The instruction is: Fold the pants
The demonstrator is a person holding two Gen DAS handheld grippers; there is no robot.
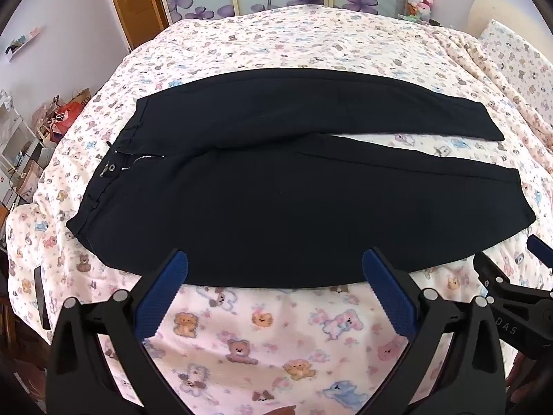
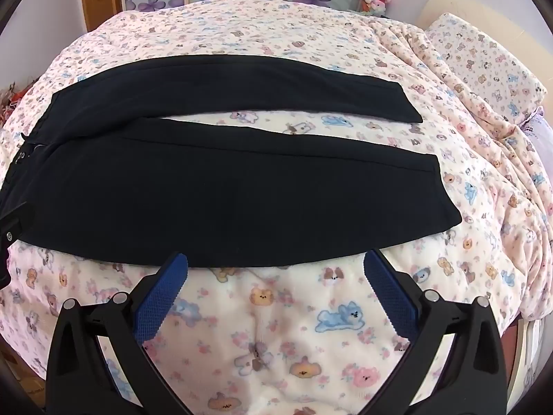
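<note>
Dark navy fabric pants point(image 1: 276, 186) lie flat and unfolded across a pink bear-print quilt point(image 1: 276, 339) on the bed, waistband to the left, two legs spread rightward. Left gripper point(image 1: 274, 266), black with blue pads, stands wide open and holds nothing, near the closer leg's edge. Right gripper point(image 2: 275, 266) likewise: fully open, empty.

L gripper point(image 1: 274, 266) jaws wide, empty | pants point(image 1: 276, 186) flat on bedspread point(image 1: 276, 346)

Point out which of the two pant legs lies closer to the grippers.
The near pant leg: its long edge runs just beyond both open grippers. The far pant leg lies beyond it, across a wedge of blanket.
</note>
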